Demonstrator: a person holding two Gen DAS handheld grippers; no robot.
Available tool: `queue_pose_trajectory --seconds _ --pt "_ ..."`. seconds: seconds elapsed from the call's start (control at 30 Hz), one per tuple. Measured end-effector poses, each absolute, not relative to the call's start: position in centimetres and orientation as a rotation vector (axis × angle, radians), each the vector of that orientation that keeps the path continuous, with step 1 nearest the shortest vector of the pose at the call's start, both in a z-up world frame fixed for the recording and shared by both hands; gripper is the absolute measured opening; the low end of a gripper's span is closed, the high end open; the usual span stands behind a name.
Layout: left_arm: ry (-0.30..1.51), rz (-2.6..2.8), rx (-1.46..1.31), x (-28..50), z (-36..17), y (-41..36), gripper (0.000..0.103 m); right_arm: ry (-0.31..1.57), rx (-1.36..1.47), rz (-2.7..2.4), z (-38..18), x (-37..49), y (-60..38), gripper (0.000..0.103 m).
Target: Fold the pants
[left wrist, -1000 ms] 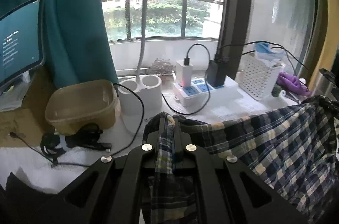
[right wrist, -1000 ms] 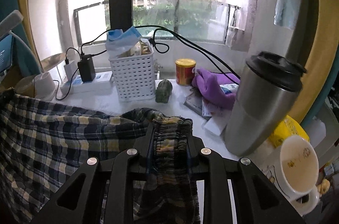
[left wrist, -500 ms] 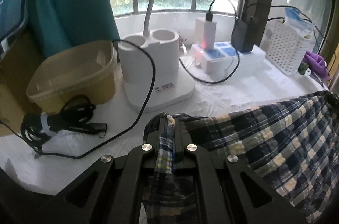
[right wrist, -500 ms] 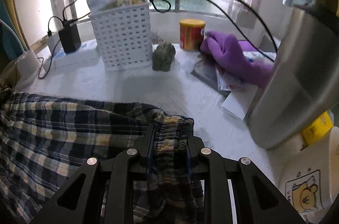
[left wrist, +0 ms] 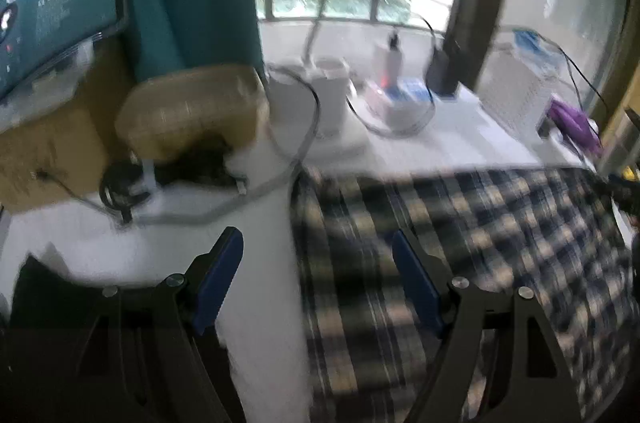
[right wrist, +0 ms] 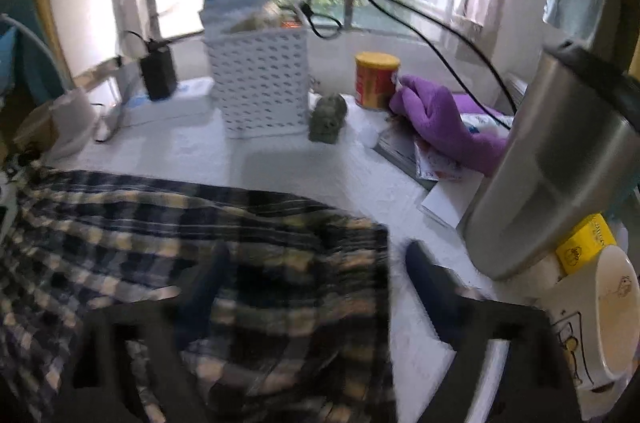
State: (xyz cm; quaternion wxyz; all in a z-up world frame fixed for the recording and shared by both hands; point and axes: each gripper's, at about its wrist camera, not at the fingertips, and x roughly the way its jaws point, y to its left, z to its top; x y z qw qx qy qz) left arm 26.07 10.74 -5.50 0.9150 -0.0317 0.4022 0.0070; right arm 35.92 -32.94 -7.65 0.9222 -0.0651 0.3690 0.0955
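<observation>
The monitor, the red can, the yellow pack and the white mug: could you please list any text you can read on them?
None is legible.
Monitor: white lines, too blurred.
Red can: label too blurred.
Yellow pack: small marks, unreadable.
White mug: a cartoon drawing, no readable words.

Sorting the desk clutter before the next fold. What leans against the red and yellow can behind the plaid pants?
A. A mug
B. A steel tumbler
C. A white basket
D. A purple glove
D: the purple glove has its fingertips against the red and yellow can.
</observation>
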Motion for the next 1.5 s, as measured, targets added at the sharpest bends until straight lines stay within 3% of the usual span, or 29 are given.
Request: queue_pose_trajectory --seconds 0.23,0.27,0.33,0.4,0.53,0.87,1.27,1.33,1.4,1.5 --pt "0.951 -0.027 -0.059 24.2 -9.5 9.0 0.076 0.769 -0.132 0.217 -7.4 32.2 -33.5 0.092" --pt "0.951 -0.027 -0.053 24.0 -9.9 8.8 0.072 0.775 -0.134 0.217 -7.5 31.6 -33.7 0.092" --pt "0.936 -0.003 -0.027 23.6 -10.0 8.6 0.051 0.798 -0.143 0.22 -8.1 30.7 -33.9 0.092" --pt "0.924 0.013 -0.012 23.2 -10.0 8.7 0.017 0.817 -0.154 0.215 -8.7 30.0 -34.0 0.092" --pt "0.927 0.029 0.024 23.2 -10.0 8.5 0.009 0.841 -0.166 0.191 -9.6 29.2 -34.5 0.092" --pt "0.873 0.129 -0.012 20.5 -7.7 10.8 0.008 0.798 -0.16 0.147 -8.2 27.7 -36.2 0.092" --pt "0.817 0.03 0.021 16.3 -5.4 7.0 0.009 0.746 -0.152 0.152 -6.7 23.1 -36.3 0.092" --pt "0.811 0.02 0.022 15.5 -5.3 6.5 0.014 0.74 -0.152 0.152 -6.6 22.2 -36.3 0.092" --pt "0.796 0.003 0.014 14.6 -5.3 6.1 0.037 0.734 -0.152 0.153 -6.5 21.4 -36.3 0.092" --pt "0.773 -0.022 -0.004 13.6 -5.2 5.7 0.041 0.729 -0.153 0.152 -6.4 20.2 -36.2 0.092"
